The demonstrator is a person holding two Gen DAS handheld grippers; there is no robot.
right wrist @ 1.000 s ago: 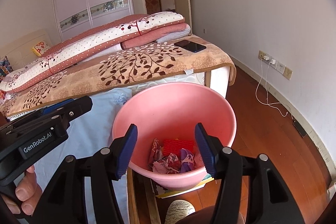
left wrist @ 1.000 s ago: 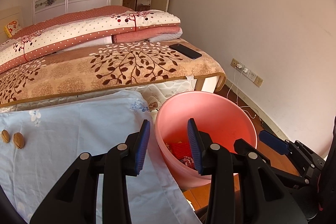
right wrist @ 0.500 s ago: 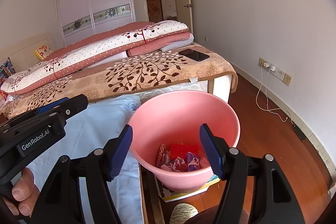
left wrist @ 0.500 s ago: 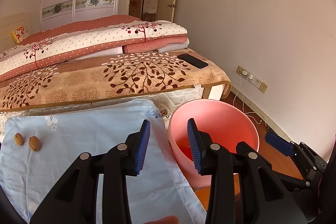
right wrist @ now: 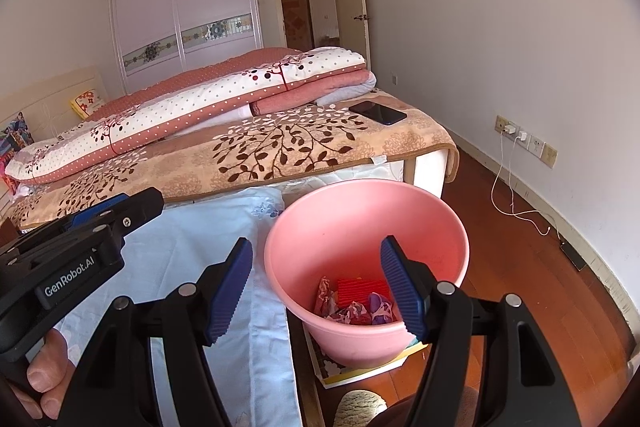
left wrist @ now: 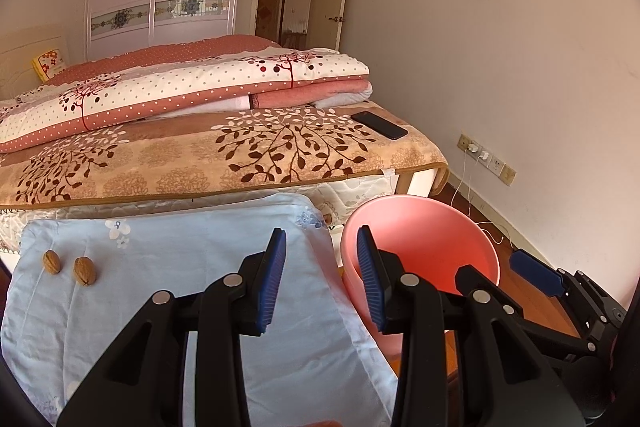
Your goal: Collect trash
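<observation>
**A:** Your left claw (left wrist: pixel 320 277) stands half open with nothing in it. Your right claw (right wrist: pixel 316 289) has just been opening; it's wide and empty above the pink bin (right wrist: pixel 366 251), where wrappers (right wrist: pixel 356 303) already lie.

**B:** What's left?

**A:** Two walnuts (left wrist: pixel 68 263) near the left edge of the blue cloth (left wrist: pixel 168 267), well apart from the bin.

**B:** And the risk?

**A:** They're round and hard. Pinch one off-centre and I'd expect it to squirt away across the cloth.
</observation>
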